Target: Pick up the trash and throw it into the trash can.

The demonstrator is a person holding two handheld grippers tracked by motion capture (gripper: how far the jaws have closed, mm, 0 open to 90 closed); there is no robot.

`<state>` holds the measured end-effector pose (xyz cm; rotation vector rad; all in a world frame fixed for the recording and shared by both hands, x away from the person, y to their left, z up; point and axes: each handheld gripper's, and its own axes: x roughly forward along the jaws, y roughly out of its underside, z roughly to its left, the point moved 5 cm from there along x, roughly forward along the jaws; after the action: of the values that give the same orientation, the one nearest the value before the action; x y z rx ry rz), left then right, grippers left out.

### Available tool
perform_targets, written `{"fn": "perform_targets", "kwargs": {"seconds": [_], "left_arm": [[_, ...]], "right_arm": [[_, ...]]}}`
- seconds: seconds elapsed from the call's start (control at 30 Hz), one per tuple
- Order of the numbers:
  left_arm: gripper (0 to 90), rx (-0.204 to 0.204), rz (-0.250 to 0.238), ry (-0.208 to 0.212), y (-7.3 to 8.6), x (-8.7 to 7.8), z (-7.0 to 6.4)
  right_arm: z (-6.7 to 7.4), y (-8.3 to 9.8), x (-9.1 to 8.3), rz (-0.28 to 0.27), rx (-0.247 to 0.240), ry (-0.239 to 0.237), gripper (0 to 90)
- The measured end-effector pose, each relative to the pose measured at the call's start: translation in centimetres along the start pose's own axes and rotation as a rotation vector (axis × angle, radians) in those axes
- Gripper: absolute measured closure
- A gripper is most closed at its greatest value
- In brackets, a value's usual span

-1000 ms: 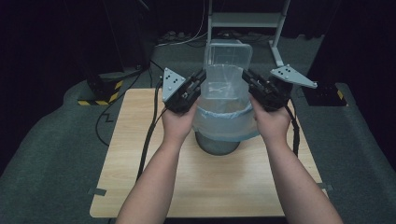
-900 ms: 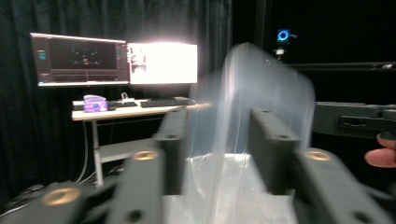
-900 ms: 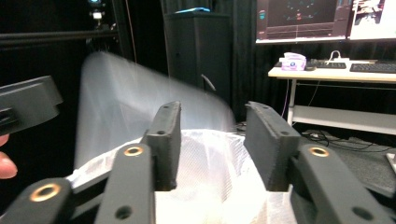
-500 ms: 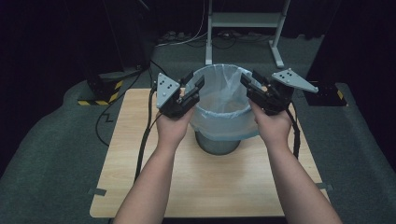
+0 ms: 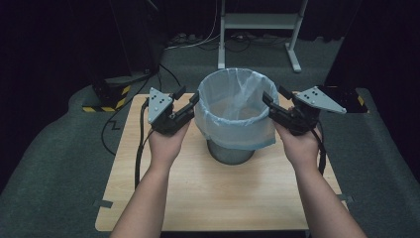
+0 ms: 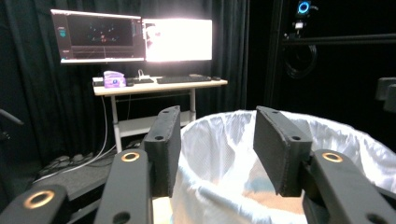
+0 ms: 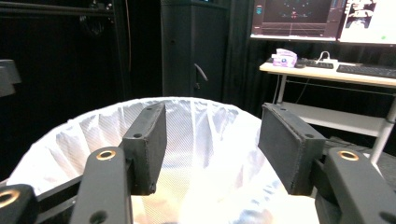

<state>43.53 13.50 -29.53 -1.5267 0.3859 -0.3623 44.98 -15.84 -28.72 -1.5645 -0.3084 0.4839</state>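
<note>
Two black jaws of the right gripper (image 7: 210,149) rising from below, standing apart with nothing pressed between the pads, just opened wider. Directly ahead and below the fingertips, the white bin liner (image 7: 93,135) stretched over a round rim, its opening seen through the gap. Beyond, up and to the right, a desk (image 7: 327,70) with a keyboard (image 7: 369,70), a small purple box (image 7: 285,58) and monitors (image 7: 299,16). Straight ahead, a dark cabinet (image 7: 194,46).
</note>
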Motion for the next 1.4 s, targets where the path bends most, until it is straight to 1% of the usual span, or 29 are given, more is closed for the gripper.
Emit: {"fn": "perform_targets", "kwargs": {"seconds": [0.17, 0.27, 0.5, 0.67, 0.8, 1.03, 1.17, 1.27, 1.33, 1.4], "left_arm": [[47.2, 0.009, 0.031, -0.011, 0.7, -1.0, 0.6], [45.4, -0.003, 0.057, -0.017, 1.4, -1.4, 1.0], [43.0, -0.023, 0.125, -0.022, 4.4, -1.7, 2.0], [41.9, -0.039, 0.153, -0.024, 6.2, -2.0, 2.6], [40.6, -0.049, 0.177, -0.023, 7.5, -2.2, 3.0], [37.4, -0.061, 0.234, -0.032, 10.4, -2.3, 3.6], [33.6, -0.066, 0.278, -0.053, 12.4, -2.3, 4.0], [31.5, -0.092, 0.320, -0.043, 14.1, -2.2, 4.4], [24.4, -0.109, 0.361, -0.024, 15.3, -2.1, 4.5], [22.6, -0.098, 0.397, -0.021, 16.6, -2.1, 4.4]], "right_arm": [[-0.7, 0.8, -0.8, 0.017, -0.007, 0.013, 39.3], [-1.1, 1.4, -1.1, 0.027, -0.010, 0.020, 38.5], [-1.7, 2.9, -1.8, 0.049, -0.012, 0.032, 36.9], [-2.0, 4.2, -1.9, 0.068, -0.015, 0.041, 36.7], [-2.4, 5.3, -1.9, 0.087, -0.016, 0.058, 36.7], [-3.1, 8.4, -1.5, 0.155, -0.006, 0.063, 36.7], [-3.5, 10.3, -1.3, 0.196, -0.001, 0.066, 36.5], [-3.8, 11.7, -1.1, 0.227, 0.000, 0.069, 36.4], [-3.9, 12.8, -1.0, 0.246, 0.004, 0.073, 36.2], [-4.0, 13.9, -0.9, 0.270, 0.007, 0.075, 36.2]]}}
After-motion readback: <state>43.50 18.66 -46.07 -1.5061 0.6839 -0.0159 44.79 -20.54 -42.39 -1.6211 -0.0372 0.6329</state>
